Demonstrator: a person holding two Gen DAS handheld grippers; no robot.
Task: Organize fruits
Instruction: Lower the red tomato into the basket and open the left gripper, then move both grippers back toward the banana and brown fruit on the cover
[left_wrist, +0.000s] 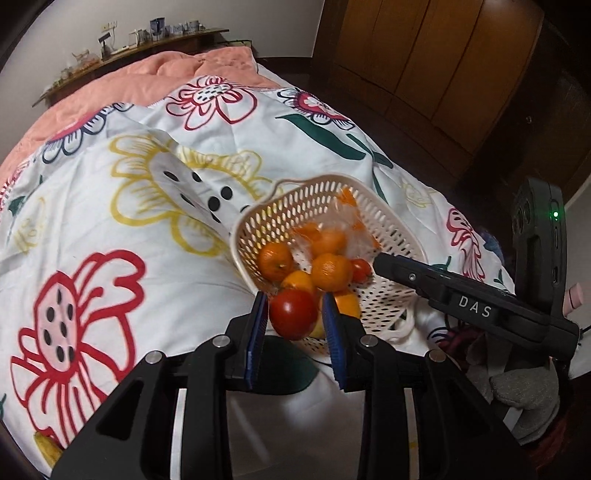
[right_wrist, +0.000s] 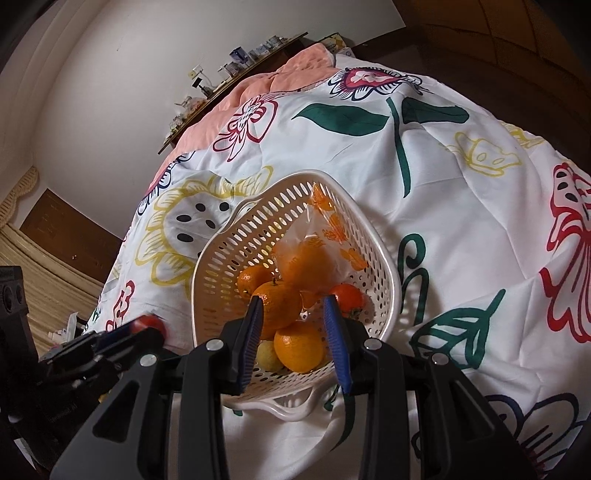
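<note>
A cream perforated basket (left_wrist: 388, 236) (right_wrist: 236, 236) lies on the flowered bedspread, holding several oranges (left_wrist: 331, 271) (right_wrist: 300, 346), a small red fruit (left_wrist: 360, 269) (right_wrist: 347, 299), a yellowish fruit (right_wrist: 269, 355) and a clear plastic bag (right_wrist: 325, 236). My left gripper (left_wrist: 294, 310) is shut on a red tomato (left_wrist: 293, 314) just above the basket's near rim. In the right wrist view the left gripper with the tomato (right_wrist: 147, 323) shows at the left. My right gripper (right_wrist: 293, 314) is open and empty over the near fruits; its body (left_wrist: 472, 306) reaches in from the right.
The white bedspread (left_wrist: 110, 229) with large flower prints covers the bed; a pink blanket (left_wrist: 147, 77) lies farther back. A shelf with small items (left_wrist: 129, 44) runs along the wall. Wooden wardrobe doors (left_wrist: 424, 55) stand at the right. Grey cloth (left_wrist: 517, 387) lies at the bed's right edge.
</note>
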